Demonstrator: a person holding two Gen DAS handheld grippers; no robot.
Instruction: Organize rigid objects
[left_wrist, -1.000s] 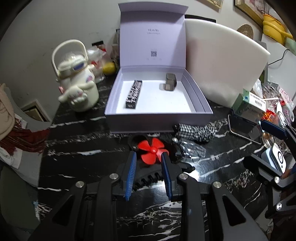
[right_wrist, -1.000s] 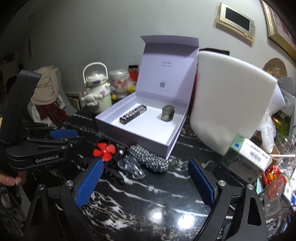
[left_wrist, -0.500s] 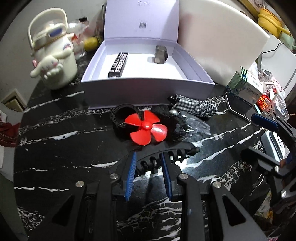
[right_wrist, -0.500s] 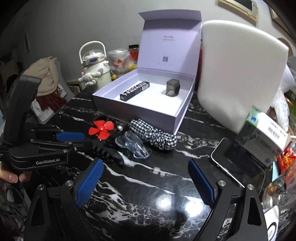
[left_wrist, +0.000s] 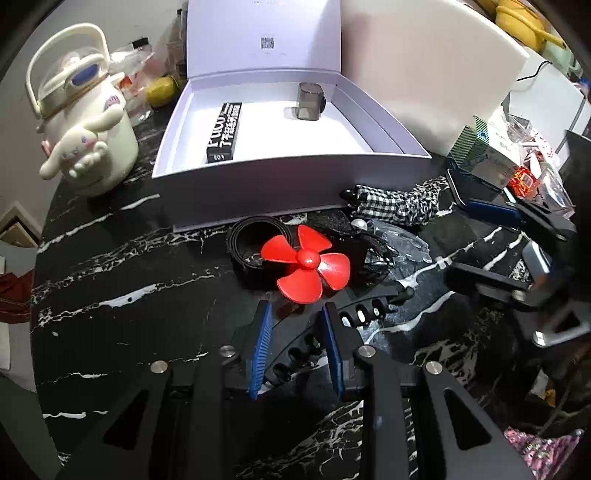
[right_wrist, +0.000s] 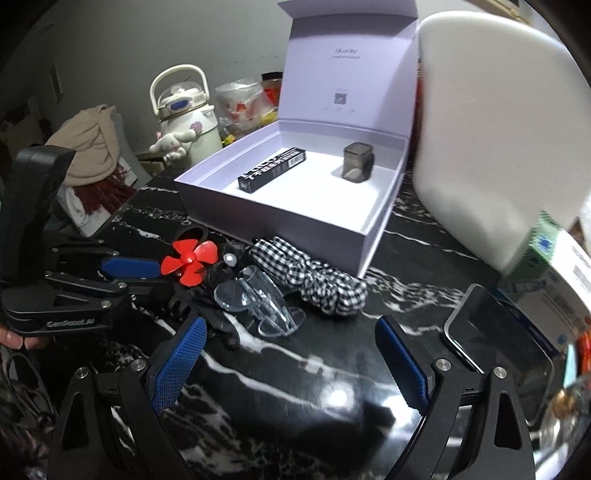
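1. Left wrist view: the left gripper (left_wrist: 297, 314) has its blue pads clamped on a black hair claw clip (left_wrist: 364, 308), which lies low over the black marble table (left_wrist: 122, 295) near its front edge.
2. Just beyond the clip sits a red propeller (left_wrist: 308, 264), overlapping a coiled black band (left_wrist: 255, 240).
3. Right of the propeller lie a clear plastic piece (left_wrist: 402, 245) and a black-and-white checked scrunchie (left_wrist: 399, 203) — both close to the front wall of the lilac box (left_wrist: 295, 184).
4. The box stands open toward the table's back edge, lid upright; inside are a long black carton (left_wrist: 224, 133) on the left and a small grey cube-shaped case (left_wrist: 309, 101) toward the back right, well apart.
5. A cream character kettle (left_wrist: 86, 136) stands at the table's left edge, beside the box.
6. Right wrist view: the right gripper (right_wrist: 291, 354) has its jaws spread wide with nothing between them — only bare table below.
7. A phone (right_wrist: 495, 339) lies flat near the table's right edge, just beside the right finger.
8. A white foam board (right_wrist: 498, 129) leans behind the box's right side.
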